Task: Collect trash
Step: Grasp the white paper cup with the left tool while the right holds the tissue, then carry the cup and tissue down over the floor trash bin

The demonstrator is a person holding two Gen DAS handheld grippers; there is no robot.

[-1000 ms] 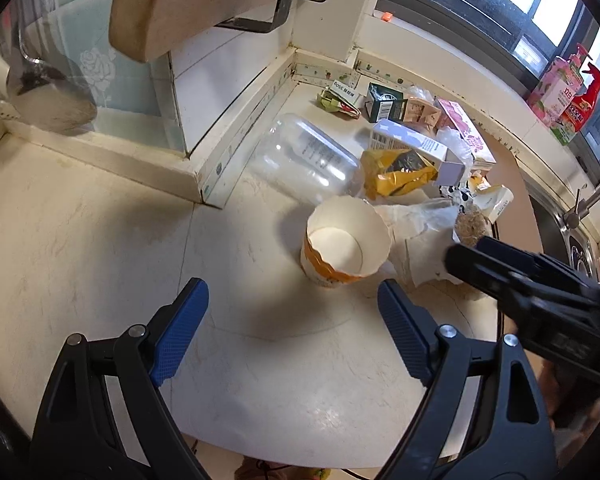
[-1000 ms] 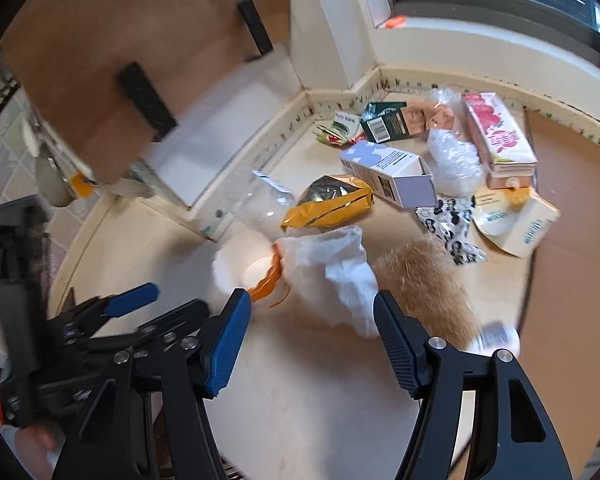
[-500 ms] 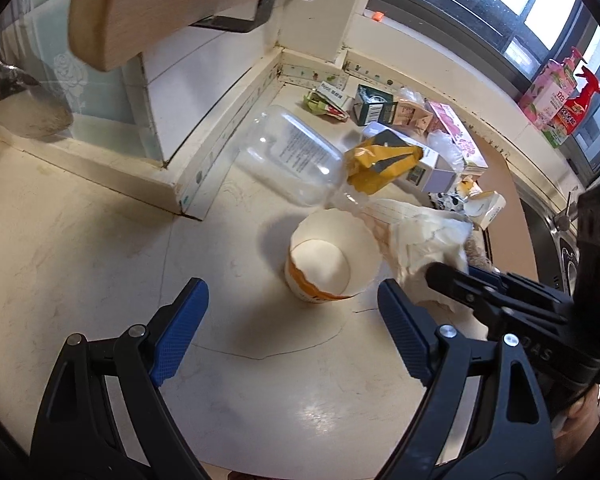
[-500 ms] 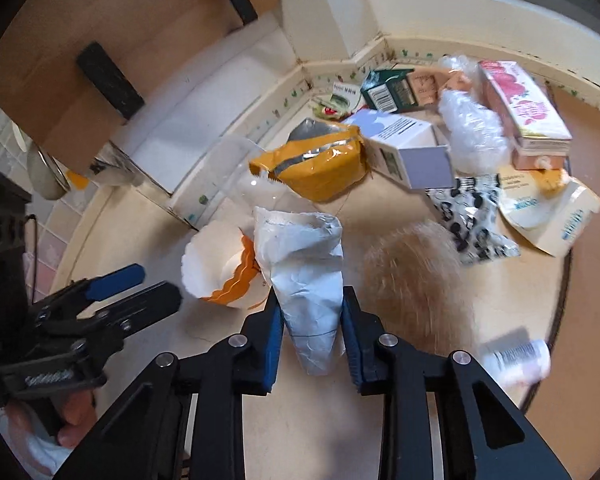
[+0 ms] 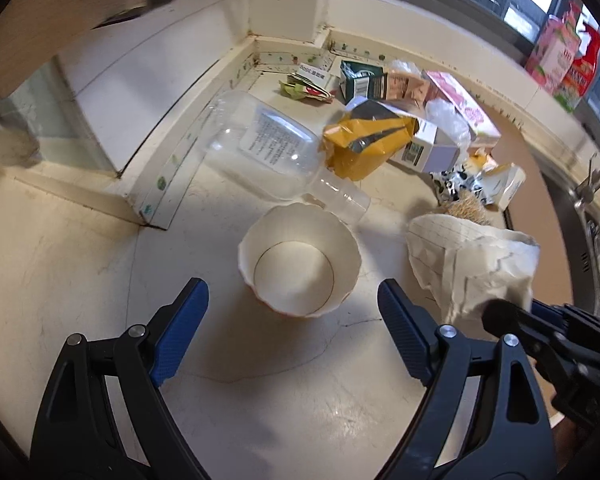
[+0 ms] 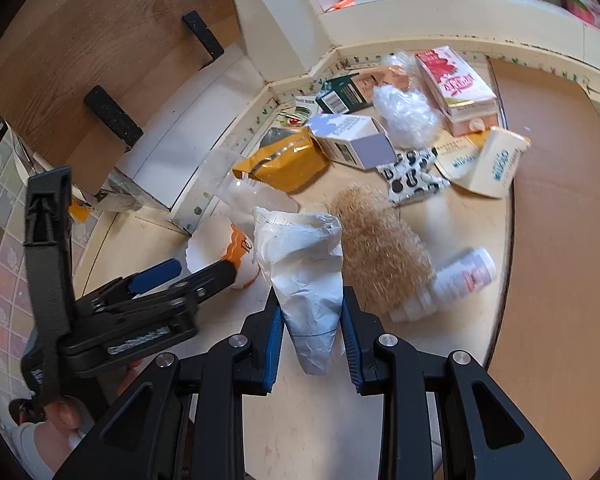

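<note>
My right gripper is shut on a crumpled white paper bag, whose open mouth stands up above the blue pads; the left wrist view shows the same paper bag at the right. A white paper cup with an orange band lies on its side, mouth toward me. My left gripper hangs open just in front of it, a finger on each side, not touching. From the right wrist view the left gripper sits beside the cup.
A clear plastic jar, a yellow foil pouch, cartons, a plastic wad, a fuzzy tan brush and a small white bottle litter the cream counter. A brown board lies to the right, a sink beyond.
My right gripper closed on the paper bag and lifted it off the counter. My left gripper moved in toward the paper cup, which now sits closer between its fingers.
</note>
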